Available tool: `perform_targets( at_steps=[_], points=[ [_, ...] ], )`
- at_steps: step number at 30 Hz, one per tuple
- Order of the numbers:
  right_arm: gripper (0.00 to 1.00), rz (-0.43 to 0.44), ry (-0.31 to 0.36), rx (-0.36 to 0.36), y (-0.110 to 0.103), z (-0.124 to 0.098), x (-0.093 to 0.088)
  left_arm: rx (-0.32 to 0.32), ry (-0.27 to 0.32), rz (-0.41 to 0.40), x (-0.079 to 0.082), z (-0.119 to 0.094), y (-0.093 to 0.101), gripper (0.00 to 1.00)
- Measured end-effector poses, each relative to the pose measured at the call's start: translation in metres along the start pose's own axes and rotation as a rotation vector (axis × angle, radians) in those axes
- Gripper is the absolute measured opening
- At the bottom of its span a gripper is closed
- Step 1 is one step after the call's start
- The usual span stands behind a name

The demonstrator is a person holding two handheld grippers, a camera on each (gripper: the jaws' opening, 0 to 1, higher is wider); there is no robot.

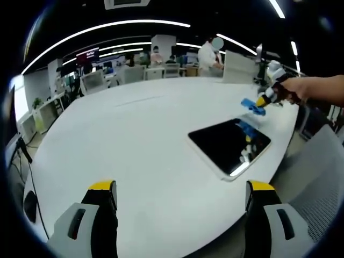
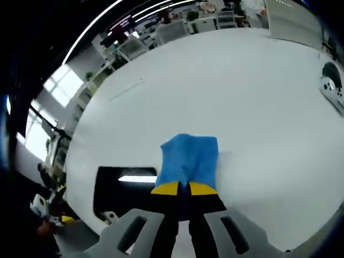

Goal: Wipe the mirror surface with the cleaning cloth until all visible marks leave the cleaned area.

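The fingers (image 2: 167, 189) of the right gripper (image 2: 185, 189) are pinched shut on a blue cloth (image 2: 189, 157), which is held by one edge so that most of it hangs free ahead of the yellow tips. That hold leaves a broad flap of fabric to be laid flat, which suits wiping better than a bunched grip would. The cloth is seen just past the far edge of the mirror (image 2: 122, 189), above the counter (image 2: 231, 86) beside it; whether it touches the counter cannot be told. In the left gripper view the same cloth (image 1: 252, 106) is seen at the far corner of the mirror (image 1: 228, 145), carried by the right gripper (image 1: 263, 100) in a person's hand (image 1: 314, 88).

The fingers (image 1: 102, 188) of the left gripper (image 1: 180, 188) are spread wide apart with nothing between them, well short of the mirror on its near side. From there the whole workspace is kept in sight, which the task asks for.

The mirror lies flat on the counter (image 1: 134, 140), close to the counter's edge, its dark glass reflecting ceiling lights and a little of the cloth. No marks can be made out on it at this size. Wiping is judged to be at its start or between strokes, since the cloth sits off the glass. A small white object (image 2: 332, 90) lies on the counter well away from the mirror.
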State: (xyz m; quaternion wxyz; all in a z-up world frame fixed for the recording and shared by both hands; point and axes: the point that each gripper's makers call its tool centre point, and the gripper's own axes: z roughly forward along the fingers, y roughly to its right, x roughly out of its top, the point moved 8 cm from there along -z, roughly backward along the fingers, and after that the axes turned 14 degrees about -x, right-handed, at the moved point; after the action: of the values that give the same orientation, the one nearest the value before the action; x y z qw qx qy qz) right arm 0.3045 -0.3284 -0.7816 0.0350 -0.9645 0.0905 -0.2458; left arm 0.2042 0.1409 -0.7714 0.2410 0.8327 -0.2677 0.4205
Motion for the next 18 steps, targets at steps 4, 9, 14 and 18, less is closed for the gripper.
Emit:
perform_targets(
  at_steps=[4, 9, 14, 18],
  points=[
    [0.0, 0.006, 0.001, -0.023, 0.01, 0.012, -0.017, -0.004, -0.008, 0.003, 0.0, 0.001, 0.0, 1.0],
    [0.01, 0.009, 0.012, -0.026, 0.01, 0.02, -0.029, -0.003, -0.013, 0.001, -0.001, 0.001, 0.0, 1.0],
    [0.01, -0.118, 0.055, -0.04, 0.004, 0.019, -0.027, -0.001, -0.007, -0.003, 0.0, 0.0, 0.0, 1.0],
    [0.02, -0.225, 0.136, 0.001, 0.004, 0.003, -0.021, 0.0, -0.012, 0.01, -0.001, 0.0, 0.0, 1.0]
  ],
)
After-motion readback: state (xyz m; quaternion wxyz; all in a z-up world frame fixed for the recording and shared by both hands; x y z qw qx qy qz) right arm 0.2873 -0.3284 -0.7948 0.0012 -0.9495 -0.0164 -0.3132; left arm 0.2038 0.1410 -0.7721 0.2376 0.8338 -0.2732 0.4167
